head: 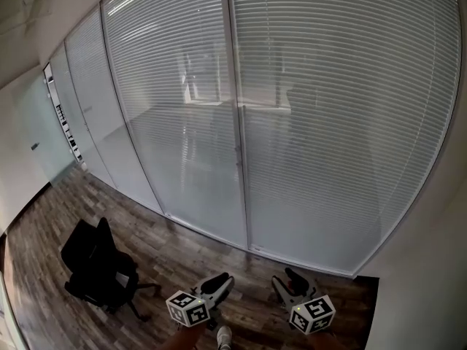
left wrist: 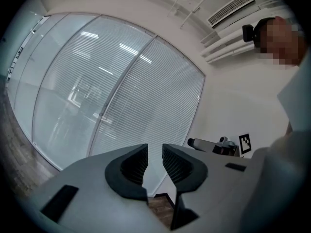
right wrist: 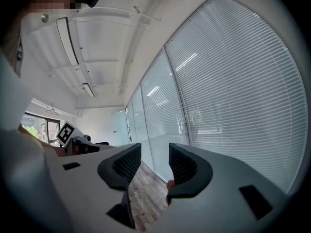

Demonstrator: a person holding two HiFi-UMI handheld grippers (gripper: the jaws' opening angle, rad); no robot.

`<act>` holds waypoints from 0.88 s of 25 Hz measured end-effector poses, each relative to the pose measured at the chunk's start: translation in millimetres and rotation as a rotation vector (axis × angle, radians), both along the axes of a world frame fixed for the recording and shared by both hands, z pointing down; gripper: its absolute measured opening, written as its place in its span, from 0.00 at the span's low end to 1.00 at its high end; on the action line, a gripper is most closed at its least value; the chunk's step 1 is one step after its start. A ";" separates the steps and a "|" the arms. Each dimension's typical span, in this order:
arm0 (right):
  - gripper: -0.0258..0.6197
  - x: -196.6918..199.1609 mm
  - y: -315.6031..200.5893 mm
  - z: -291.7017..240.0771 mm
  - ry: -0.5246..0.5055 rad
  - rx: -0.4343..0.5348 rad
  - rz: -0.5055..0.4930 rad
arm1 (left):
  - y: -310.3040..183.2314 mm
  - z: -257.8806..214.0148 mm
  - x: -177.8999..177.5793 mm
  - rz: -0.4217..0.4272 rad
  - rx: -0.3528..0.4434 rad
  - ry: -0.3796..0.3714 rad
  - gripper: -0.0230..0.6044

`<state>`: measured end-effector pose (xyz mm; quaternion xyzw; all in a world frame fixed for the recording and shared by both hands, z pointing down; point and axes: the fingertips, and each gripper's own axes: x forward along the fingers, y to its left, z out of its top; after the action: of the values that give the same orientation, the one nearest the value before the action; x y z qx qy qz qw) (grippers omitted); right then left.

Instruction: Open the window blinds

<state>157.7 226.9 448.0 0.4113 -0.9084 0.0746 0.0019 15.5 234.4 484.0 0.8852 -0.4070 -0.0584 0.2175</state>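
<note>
Office room, wood-plank floor (head: 168, 243), long glazed wall running from far left to near rt. Full-height blinds (head: 328, 122) cover every glass panel. Horiz. slats, all lowered and turned closed; only dim shapes of the room behind show thru. Slim vertical frame post (head: 237, 122) splits the two nearest panels. White wall (head: 430, 290) meets the glazing at the rt corner. Black office chair (head: 98, 265) stands on the floor at lower left, well apart from the glass.

Both grippers sit low in head view, side by side, pointing level toward the blinds and well short of them, not touching.

Person's left gripper (head: 222, 283): own view shows jaws drawn together as far as they go, only a thin slit btwn pads, nothing in it. Blinds and bottom corner of the glazing seen beyond the tips. The left marker cube (head: 188, 308) faces the head cam.

Person's right gripper (head: 286, 281): jaws apart, approx mid-width, gap empty, w/ floor and base of the glazing seen thru it. Holds nothing. The right marker cube (head: 312, 313) sits at the bottom edge too.

Ceiling: vent grille (left wrist: 228, 8) in left gripper view, long light fixture (right wrist: 68, 40) in right gripper view.
</note>
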 end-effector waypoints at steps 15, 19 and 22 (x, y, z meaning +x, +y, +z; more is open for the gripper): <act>0.31 -48.5 -127.3 -14.1 0.013 -0.020 0.074 | -145.0 -4.0 -41.5 0.116 -0.029 -0.006 0.18; 0.31 -68.5 -154.0 -10.1 0.019 -0.018 0.098 | -177.1 2.3 -64.9 0.135 -0.028 0.002 0.18; 0.31 -82.1 -170.3 -5.3 0.025 -0.016 0.116 | -194.9 6.0 -80.0 0.154 -0.021 0.006 0.18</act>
<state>75.7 56.6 442.7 0.4642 -0.8823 0.0766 0.0122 -64.6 39.5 490.0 0.9114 -0.3376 -0.0399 0.2319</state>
